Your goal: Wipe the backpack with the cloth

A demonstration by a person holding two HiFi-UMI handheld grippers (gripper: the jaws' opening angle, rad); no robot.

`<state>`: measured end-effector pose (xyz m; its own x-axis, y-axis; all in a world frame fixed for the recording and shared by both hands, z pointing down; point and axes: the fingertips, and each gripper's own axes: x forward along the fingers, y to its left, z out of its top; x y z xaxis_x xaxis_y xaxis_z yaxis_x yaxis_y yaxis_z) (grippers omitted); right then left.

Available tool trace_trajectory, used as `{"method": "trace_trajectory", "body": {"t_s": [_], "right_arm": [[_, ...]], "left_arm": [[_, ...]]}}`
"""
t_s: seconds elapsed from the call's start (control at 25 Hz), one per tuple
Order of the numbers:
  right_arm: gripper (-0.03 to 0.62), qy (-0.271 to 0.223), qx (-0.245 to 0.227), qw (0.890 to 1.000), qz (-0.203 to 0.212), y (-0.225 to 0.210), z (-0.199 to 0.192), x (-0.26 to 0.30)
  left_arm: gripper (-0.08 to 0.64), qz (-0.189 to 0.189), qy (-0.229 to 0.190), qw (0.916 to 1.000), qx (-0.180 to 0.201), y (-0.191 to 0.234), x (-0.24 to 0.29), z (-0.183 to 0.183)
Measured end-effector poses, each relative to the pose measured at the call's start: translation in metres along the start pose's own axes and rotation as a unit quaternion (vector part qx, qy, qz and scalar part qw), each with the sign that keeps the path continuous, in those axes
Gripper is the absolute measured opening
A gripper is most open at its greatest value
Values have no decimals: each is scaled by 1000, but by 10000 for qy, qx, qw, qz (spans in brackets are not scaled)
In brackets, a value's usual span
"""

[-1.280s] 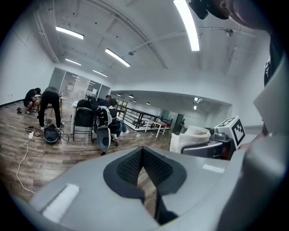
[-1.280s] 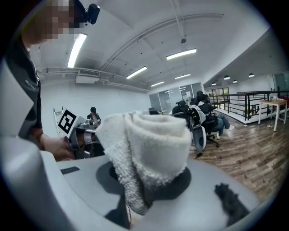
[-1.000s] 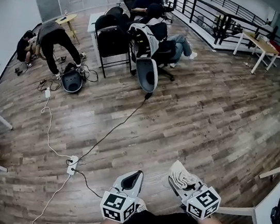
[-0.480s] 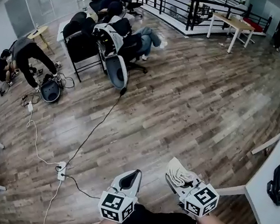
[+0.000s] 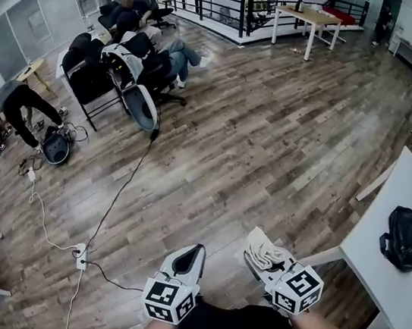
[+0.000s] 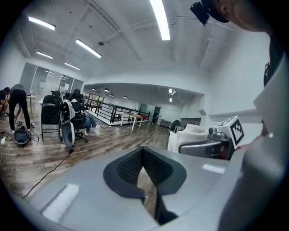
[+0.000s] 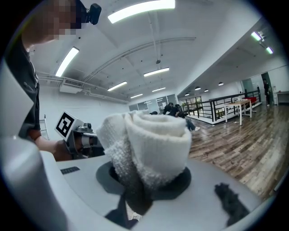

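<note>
While both claws hang low in front of me over the wood floor, the right claw is clenched on the white cloth, which sits bunched and rolled between its jaws. Left claw is closed w/ nothing in it, only a sliver of floor showing between the pads. Backpack, a black crumpled shape, lies on the white desk at my right, well apart from both claws. The 2 claws sit near each other, not touching. Far left, ppl sit on chairs. 1 power strip w/ a cable lies on the floor left of the left claw.
</note>
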<state>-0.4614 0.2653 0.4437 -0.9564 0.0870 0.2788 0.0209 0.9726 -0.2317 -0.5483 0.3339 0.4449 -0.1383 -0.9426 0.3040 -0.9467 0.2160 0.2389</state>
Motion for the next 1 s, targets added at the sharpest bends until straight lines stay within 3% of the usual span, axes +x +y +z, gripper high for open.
{"method": "trace_trajectory", "body": {"t_s": [0.36, 1.0], "right_arm": [[91, -77, 140, 9994, -314, -22, -37, -92], [91, -522, 626, 9861, -1446, -60, -63, -217]], "left_arm": [[6, -230, 50, 9997, 79, -87, 15, -28], [6, -1282, 508, 9889, 550, -206, 57, -40]]}}
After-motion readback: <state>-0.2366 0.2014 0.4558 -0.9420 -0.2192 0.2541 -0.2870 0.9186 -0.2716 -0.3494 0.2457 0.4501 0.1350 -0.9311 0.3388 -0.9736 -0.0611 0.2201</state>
